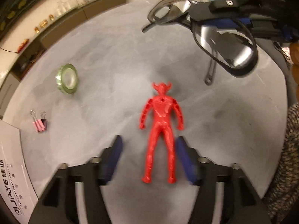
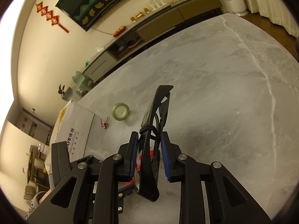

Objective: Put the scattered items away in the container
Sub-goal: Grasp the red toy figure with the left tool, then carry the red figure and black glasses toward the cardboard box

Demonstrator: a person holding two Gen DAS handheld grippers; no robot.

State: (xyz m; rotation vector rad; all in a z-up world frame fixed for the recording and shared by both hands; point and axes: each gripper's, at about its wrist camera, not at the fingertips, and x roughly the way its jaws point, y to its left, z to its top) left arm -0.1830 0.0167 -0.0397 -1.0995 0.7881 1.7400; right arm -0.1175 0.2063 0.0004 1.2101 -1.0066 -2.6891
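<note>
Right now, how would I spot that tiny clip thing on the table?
Find the white cardboard box at the grey table's left edge. Just beside its corner lie pink binder clips, far smaller than the green tape roll beyond them.

The cardboard box [image 1: 13,169] is cut off by the left edge in the left wrist view, its interior out of sight, while in the right wrist view the glasses [image 2: 149,149] hide most of the red figure [image 2: 139,160].

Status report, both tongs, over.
Left tongs open, straddling red figure's legs. Right tongs shut on glasses, lifted. Tape roll, binder clips loose; path clear.
</note>
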